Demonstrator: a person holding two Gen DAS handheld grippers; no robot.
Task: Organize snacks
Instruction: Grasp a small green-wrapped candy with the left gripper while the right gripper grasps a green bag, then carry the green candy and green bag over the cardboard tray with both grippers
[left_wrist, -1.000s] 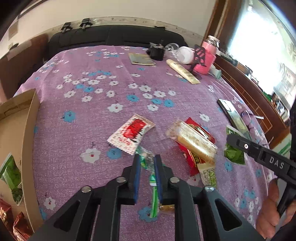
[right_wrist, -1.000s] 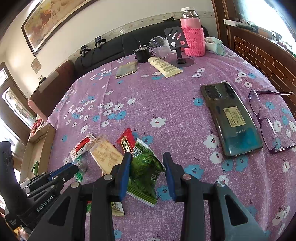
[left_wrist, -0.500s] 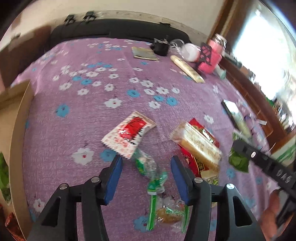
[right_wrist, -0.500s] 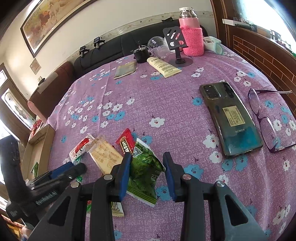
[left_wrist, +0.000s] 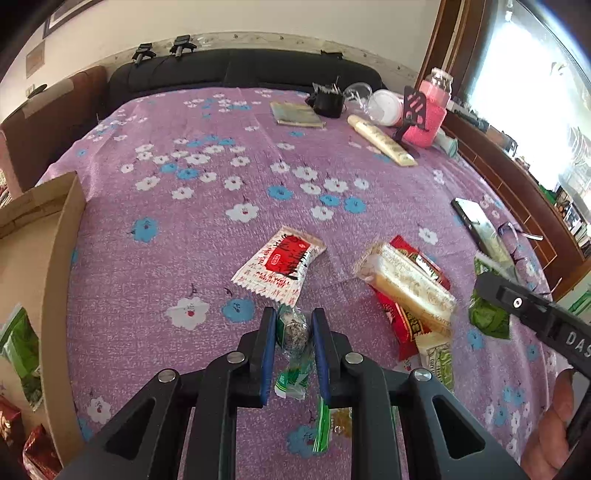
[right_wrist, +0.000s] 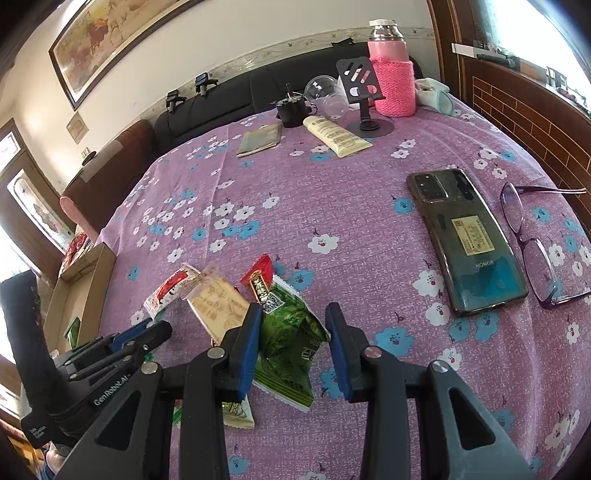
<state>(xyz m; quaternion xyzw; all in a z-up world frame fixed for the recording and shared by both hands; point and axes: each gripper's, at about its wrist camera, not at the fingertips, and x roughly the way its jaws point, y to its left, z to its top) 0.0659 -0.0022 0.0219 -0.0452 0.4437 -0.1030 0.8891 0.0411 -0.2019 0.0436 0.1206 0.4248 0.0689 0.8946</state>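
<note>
The left gripper (left_wrist: 293, 332) fingers are narrow around the small clear candy packet (left_wrist: 292, 330), just below the red-white sachet (left_wrist: 279, 266); it looks light, crinkly, slippery.

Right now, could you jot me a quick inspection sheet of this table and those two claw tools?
Surface: purple flowered tablecloth.
Job's things: clear-wrapped snack, red-white packet, beige wafer pack, green packet; cardboard box at left edge.
Clutter: phone, glasses, pink bottle, cream tube.
Grippers: left gripper closing around clear-wrapped snack; right gripper open over green packet.
Cables: nothing seen.
Surroundings: black sofa, framed painting.
</note>
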